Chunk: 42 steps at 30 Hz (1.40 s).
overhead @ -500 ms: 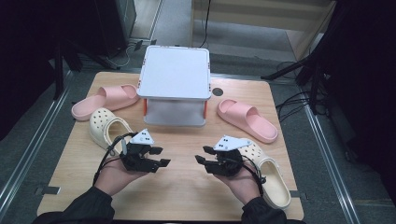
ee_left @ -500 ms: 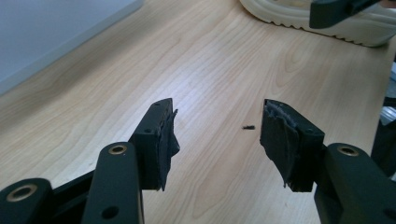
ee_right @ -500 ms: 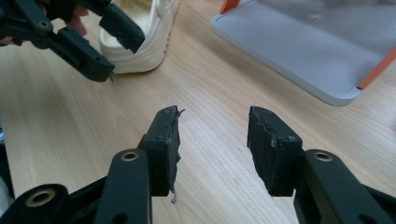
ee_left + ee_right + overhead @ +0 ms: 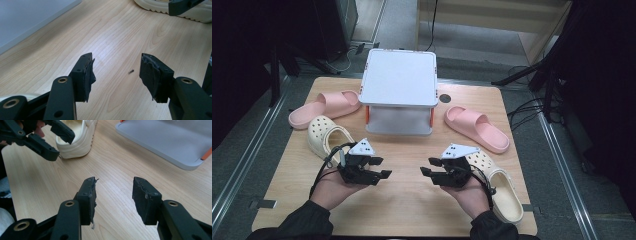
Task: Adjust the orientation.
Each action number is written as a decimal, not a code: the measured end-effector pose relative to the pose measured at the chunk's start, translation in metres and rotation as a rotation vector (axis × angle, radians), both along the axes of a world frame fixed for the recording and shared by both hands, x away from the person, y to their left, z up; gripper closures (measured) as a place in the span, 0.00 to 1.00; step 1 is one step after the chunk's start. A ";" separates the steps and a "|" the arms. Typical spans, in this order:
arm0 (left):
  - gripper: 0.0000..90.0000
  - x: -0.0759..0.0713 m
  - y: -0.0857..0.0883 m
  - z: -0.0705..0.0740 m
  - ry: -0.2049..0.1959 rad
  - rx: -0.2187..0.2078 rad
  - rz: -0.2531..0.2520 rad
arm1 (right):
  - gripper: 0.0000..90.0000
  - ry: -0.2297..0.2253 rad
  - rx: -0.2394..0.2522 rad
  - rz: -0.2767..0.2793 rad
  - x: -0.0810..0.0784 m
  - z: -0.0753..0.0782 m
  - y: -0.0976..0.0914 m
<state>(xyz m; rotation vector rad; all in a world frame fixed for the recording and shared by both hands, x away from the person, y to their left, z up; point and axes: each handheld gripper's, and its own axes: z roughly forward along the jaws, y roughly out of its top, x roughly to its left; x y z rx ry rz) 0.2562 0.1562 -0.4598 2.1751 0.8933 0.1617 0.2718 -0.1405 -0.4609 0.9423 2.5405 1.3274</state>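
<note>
My left gripper (image 4: 381,167) is held low over the wooden table (image 4: 412,210), pointing right, jaws open and empty. Facing it, my right gripper (image 4: 428,166) points left, also open with nothing between its jaws. In the left gripper view the left gripper (image 4: 116,67) has bare wood between its pads. The right gripper view shows the same bare wood for the right gripper (image 4: 113,190). A cream clog (image 4: 324,135) lies behind my left hand. Another cream clog (image 4: 499,187) lies beside my right hand. Two pink slides (image 4: 324,107) (image 4: 477,127) lie farther back.
A white two-level rack (image 4: 399,80) with orange posts stands at the table's back middle, and its lower shelf (image 4: 162,142) is near in the right gripper view. The left cream clog (image 4: 77,140) and the left gripper (image 4: 47,137) appear there too. A small dark speck (image 4: 131,71) lies on the wood.
</note>
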 end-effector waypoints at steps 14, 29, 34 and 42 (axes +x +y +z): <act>0.49 -0.010 0.025 0.005 0.000 0.017 0.051 | 0.60 0.014 -0.016 0.040 0.001 0.002 0.020; 0.52 -0.016 0.073 0.012 -0.001 0.011 0.127 | 0.62 0.033 -0.038 0.105 0.034 0.005 0.078; 0.55 -0.013 0.092 0.013 0.012 -0.025 0.181 | 0.63 0.044 -0.054 0.125 0.053 0.004 0.107; 0.57 -0.011 0.113 0.013 0.022 -0.044 0.229 | 0.64 0.041 -0.098 0.147 0.074 -0.006 0.153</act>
